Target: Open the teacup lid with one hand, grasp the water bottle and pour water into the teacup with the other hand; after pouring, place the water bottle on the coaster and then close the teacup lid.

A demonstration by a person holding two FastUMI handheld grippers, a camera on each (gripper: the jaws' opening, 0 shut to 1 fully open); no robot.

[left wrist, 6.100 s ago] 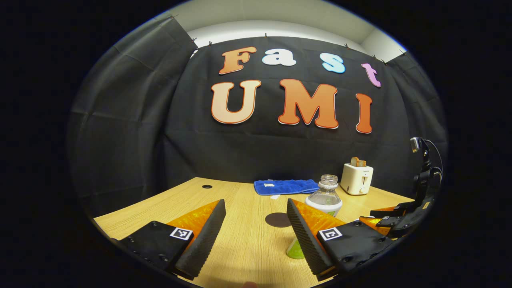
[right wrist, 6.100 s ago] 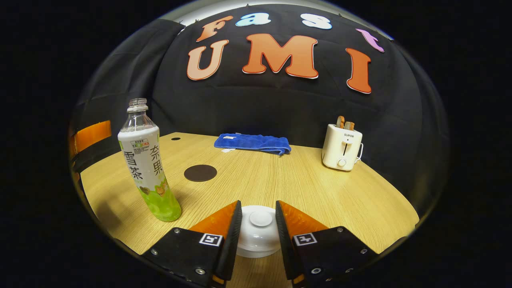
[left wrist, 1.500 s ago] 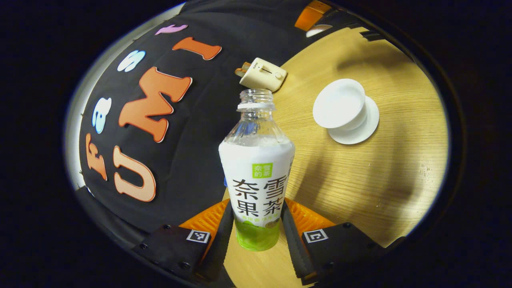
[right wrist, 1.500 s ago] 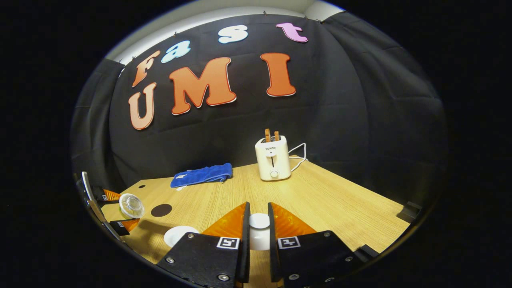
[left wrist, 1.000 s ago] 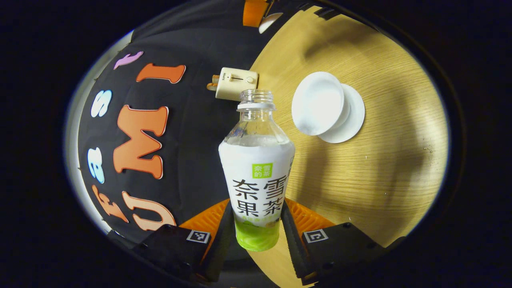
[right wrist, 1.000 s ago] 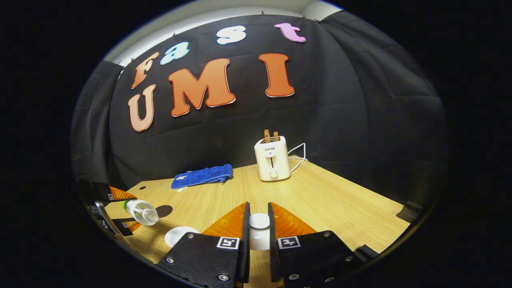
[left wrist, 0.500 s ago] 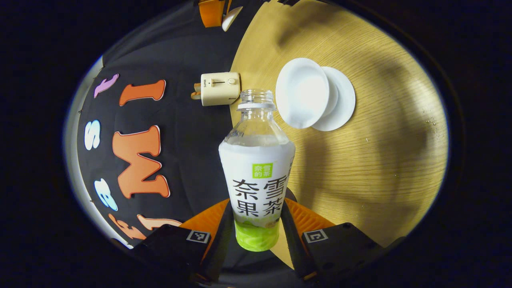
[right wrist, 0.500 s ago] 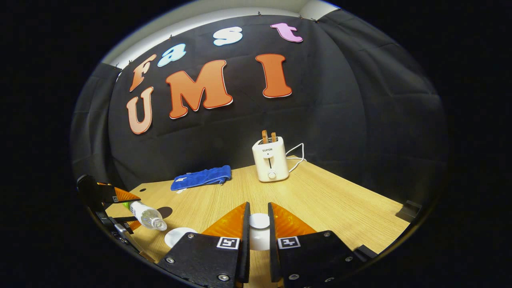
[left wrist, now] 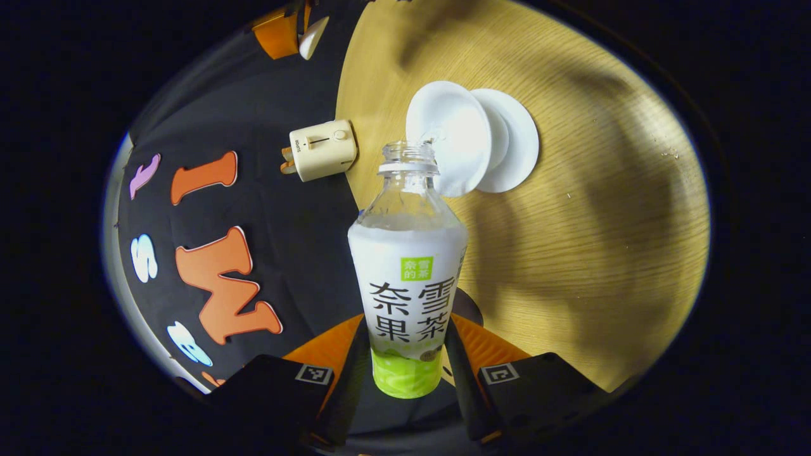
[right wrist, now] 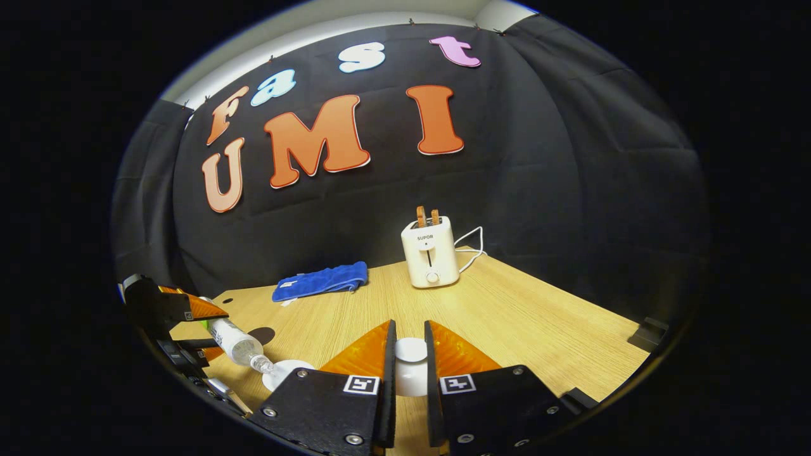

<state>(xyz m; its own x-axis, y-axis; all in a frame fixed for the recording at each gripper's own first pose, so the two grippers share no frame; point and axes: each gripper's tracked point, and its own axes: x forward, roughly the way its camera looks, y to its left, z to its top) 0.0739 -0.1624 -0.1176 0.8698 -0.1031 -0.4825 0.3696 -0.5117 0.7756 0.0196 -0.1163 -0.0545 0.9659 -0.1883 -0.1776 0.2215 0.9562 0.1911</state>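
Between the fingers of the left gripper (left wrist: 405,386), low in the left gripper view, the water bottle (left wrist: 406,278) is clamped by its lower body, both fingers pressing on the sleeve just above the green base, and it is tipped well over so its open mouth sits right at the rim of the teacup (left wrist: 451,144). A thin thread of water seems to be leaving the mouth into the cup, so the pour looks to be under way. The bottle is thin clear plastic with a glossy wrap, so I judge it light, squashy and a bit slippery; the low grip leaves the mouth clear, but a harder squeeze could buckle the wall. The cup stands open on its white saucer (left wrist: 516,147) on the wooden table (left wrist: 602,240); it looks like glazed ceramic, hard, smooth and easy to chip or nudge, so the bottle neck should not knock its rim. In the right gripper view the right gripper (right wrist: 409,370) is closed to a narrow gap on the knob of the teacup lid (right wrist: 410,366), held clear of the cup; the knob is the natural hold, small and slick. Farther off lie the dark coaster (right wrist: 261,335), a blue cloth (right wrist: 320,280) and a toaster (right wrist: 430,253) by the wall.
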